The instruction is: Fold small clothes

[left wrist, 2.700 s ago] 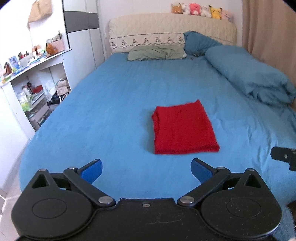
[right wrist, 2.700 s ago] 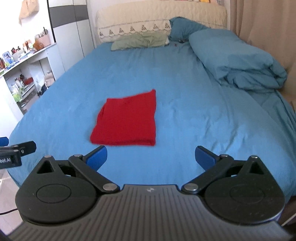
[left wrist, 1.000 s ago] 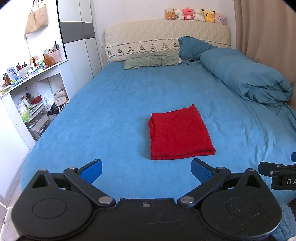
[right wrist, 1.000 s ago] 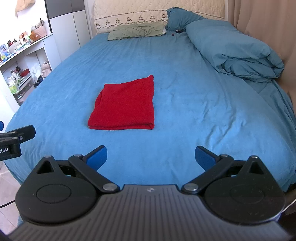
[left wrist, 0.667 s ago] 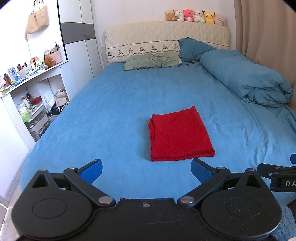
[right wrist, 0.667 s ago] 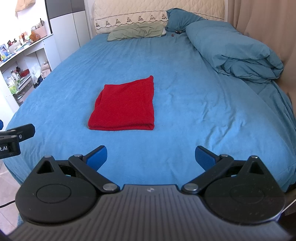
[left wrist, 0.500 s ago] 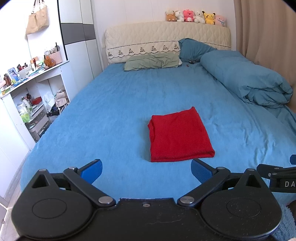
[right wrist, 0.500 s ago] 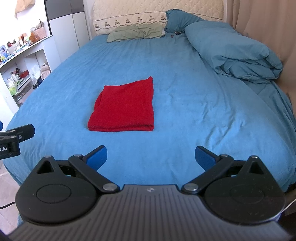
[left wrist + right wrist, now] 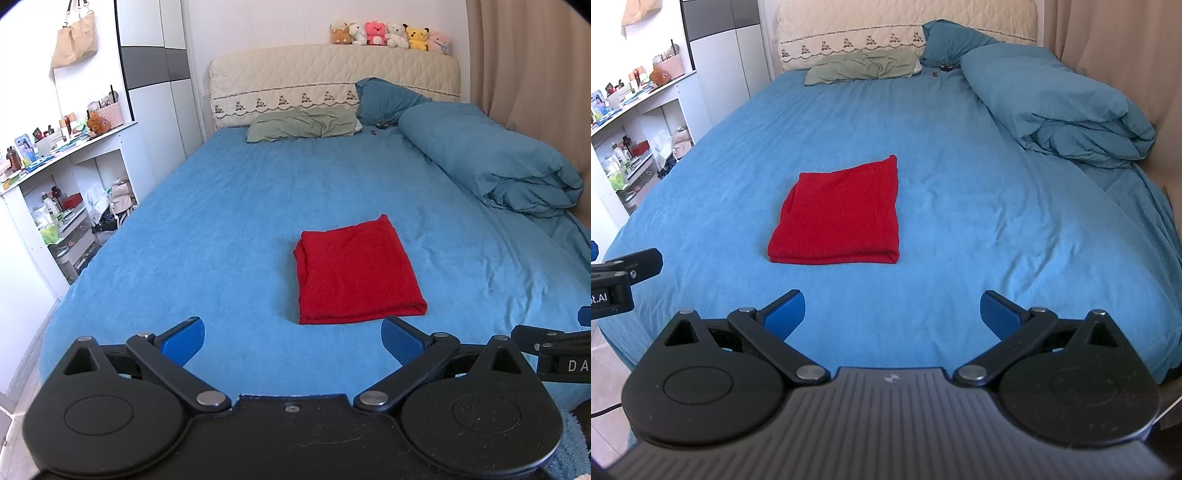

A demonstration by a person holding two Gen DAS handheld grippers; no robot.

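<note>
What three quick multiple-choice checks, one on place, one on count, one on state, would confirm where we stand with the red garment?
1. Where does the red garment lie?
A. on the blue bedsheet, mid-bed
B. on the green pillow
C. on the rolled duvet

2. How many plush toys sit on the headboard?
A. two
B. four
C. six

3. What state are the left tool and right tool in?
A. both open, holding nothing
B. left shut on the garment
C. both shut

Answers: 1 A, the garment rests flat on the sheet, apart from pillow and duvet. 2 C, six show in a row in the left wrist view. 3 A, each tool's blue pads stand wide apart over bare sheet.
</note>
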